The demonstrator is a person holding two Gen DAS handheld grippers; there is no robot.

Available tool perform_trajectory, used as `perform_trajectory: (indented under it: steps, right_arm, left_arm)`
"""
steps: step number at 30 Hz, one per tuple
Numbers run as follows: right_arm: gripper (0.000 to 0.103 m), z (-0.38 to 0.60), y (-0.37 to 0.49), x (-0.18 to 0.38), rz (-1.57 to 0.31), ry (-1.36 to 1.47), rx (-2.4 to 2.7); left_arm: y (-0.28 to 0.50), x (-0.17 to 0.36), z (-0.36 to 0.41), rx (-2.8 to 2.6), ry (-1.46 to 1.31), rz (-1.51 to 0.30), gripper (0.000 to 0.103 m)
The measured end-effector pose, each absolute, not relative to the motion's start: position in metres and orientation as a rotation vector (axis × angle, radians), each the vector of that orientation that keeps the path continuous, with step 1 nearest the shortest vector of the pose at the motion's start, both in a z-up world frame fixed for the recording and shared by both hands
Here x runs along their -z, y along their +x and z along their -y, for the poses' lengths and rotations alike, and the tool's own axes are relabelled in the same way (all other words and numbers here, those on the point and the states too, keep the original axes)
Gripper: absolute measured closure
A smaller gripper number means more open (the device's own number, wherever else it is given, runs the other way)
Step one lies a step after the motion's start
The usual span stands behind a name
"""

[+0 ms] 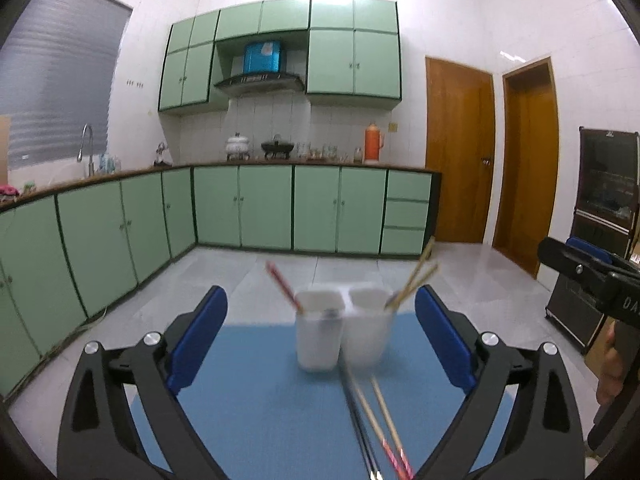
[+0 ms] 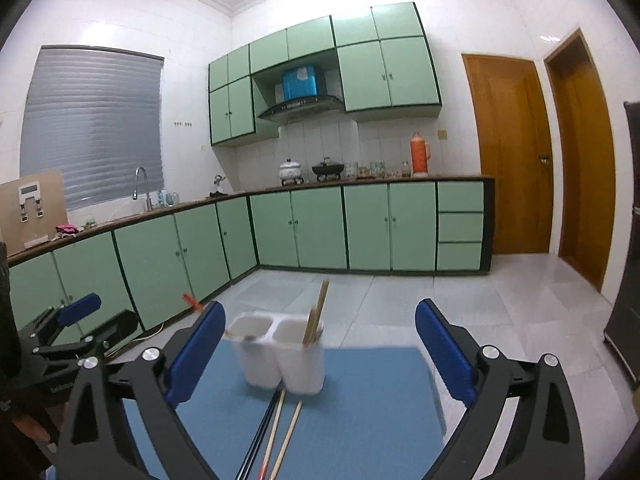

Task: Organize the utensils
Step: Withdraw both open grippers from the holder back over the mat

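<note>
Loose chopsticks [image 1: 374, 420] cut off at near edge, blurred white holder [image 1: 344, 330] on blue mat [image 1: 256, 400], red chopstick [image 1: 285, 287] held left compartment, wooden pair [image 1: 414, 280] right, left gripper [image 1: 320, 344] and right gripper [image 2: 320, 354] jaws spread wide, empty.

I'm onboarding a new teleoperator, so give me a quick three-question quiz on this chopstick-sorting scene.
1. True or false: both compartments of the white holder already contain chopsticks.
2. Multiple choice: the loose chopsticks lie on A) the floor B) the blue mat C) the counter.
3. Fill in: the left gripper and right gripper both have their jaws ____.

Key: 1 true, red-patterned chopsticks in the left compartment, wooden chopsticks in the right; 2 B; 3 open.
</note>
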State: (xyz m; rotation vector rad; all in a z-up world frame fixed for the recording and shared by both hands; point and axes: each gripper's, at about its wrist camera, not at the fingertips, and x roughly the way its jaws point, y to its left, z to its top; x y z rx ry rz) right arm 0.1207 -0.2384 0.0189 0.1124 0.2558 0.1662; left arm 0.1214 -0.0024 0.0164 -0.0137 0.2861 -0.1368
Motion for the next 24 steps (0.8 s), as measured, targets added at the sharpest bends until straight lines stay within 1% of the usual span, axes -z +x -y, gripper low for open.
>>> perform_trajectory:
  steps: [5,16,18,20,24]
  right_arm:
    - [0.008,0.232,0.1,0.012,-0.327,0.137,-0.159]
    - [0.009,0.207,0.086,0.098,-0.572,0.114,-0.166]
    - [0.012,0.2,0.084,0.112,-0.61,0.107,-0.179]
    - [0.02,0.195,0.082,0.125,-0.646,0.108,-0.189]
    - [0.029,0.184,0.082,0.143,-0.701,0.106,-0.206]
  left_arm:
    - [0.102,0.014,-0.009,0.114,-0.003,-0.375,0.008]
    - [0.082,0.081,-0.025,0.093,0.019,-0.591,0.008]
    - [0.078,0.092,-0.026,0.087,0.02,-0.618,0.008]
    - [0.078,0.101,-0.028,0.076,0.029,-0.647,0.008]
    - [0.077,0.113,-0.032,0.065,0.029,-0.687,0.008]
